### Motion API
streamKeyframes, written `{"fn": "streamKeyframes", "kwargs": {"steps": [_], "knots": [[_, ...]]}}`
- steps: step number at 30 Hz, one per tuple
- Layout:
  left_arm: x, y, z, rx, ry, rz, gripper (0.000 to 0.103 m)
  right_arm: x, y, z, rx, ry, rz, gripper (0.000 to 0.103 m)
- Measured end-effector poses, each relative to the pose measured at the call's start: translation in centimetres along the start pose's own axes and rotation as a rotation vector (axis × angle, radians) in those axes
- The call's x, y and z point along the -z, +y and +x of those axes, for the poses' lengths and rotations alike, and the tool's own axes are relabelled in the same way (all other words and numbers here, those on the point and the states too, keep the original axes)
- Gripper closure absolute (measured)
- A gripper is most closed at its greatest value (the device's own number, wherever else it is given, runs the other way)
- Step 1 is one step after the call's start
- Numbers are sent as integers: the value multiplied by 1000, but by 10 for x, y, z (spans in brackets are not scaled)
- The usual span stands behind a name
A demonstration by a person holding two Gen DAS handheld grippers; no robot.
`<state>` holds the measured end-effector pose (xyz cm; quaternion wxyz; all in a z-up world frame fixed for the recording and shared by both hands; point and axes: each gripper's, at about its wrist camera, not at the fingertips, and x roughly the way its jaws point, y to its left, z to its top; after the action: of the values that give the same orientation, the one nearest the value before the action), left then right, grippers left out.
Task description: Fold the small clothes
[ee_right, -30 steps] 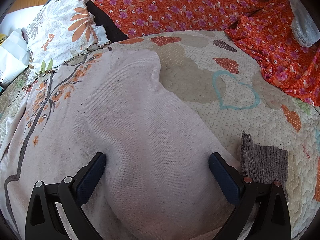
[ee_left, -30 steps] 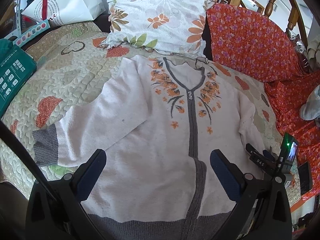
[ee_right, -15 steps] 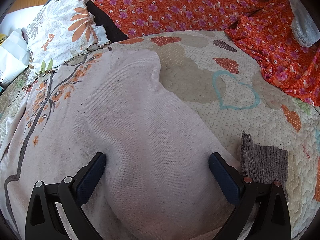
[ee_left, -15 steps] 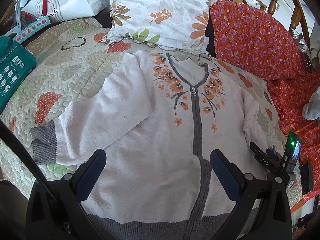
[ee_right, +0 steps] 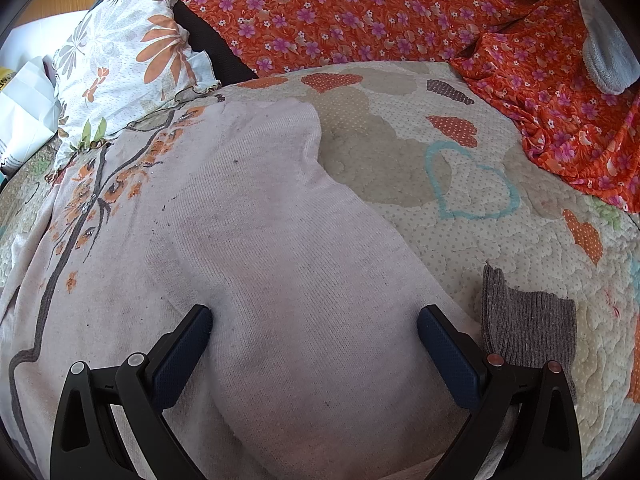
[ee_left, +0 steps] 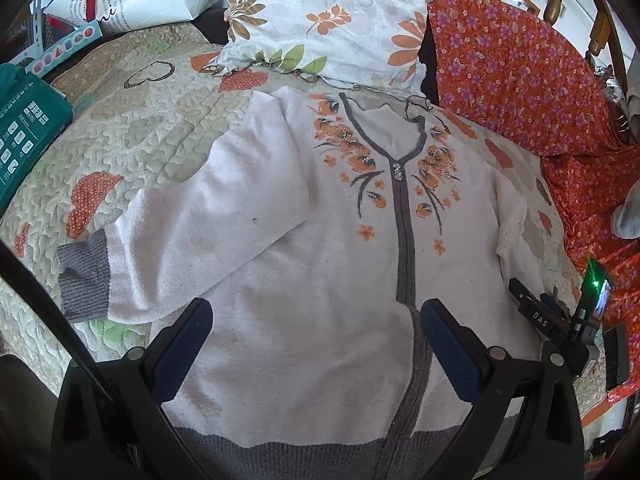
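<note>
Between the spread fingers of the left gripper lies the lower front of the cardigan, jaws wide apart and holding nothing; the right gripper is likewise released, straddling the garment's right sleeve without pinching it. Outward from both, the cardigan lies face up and mostly flat on the quilted bed, grey zip band running up to the neckline near the floral pillow; its left sleeve angles out with the grey cuff on the quilt, while the right cuff sits just beside the right gripper's outer finger, doubled back on itself. No fold looks made so far. Likely risks: a gripper closing on the sleeve could catch the quilt beneath and drag it along; lifting the loose knit from one point could bunch the body and skew the fold; the curled right cuff may stay tucked under.
</note>
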<state>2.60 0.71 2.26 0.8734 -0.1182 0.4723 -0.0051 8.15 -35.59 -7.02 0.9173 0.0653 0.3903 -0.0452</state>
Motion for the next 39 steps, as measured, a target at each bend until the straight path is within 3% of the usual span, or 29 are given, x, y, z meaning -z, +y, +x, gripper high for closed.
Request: {"fn": "streamKeyframes", "kwargs": {"steps": [22,34,39], "knots": [[3,-14,25,-3,49,44,0,0,0,0,0,1,0,0],[2,-15,11,6,14,36,0,0,0,0,0,1,-1,0],[-2,-5,2,-45,-18,41,0,0,0,0,0,0,0,0]]}}
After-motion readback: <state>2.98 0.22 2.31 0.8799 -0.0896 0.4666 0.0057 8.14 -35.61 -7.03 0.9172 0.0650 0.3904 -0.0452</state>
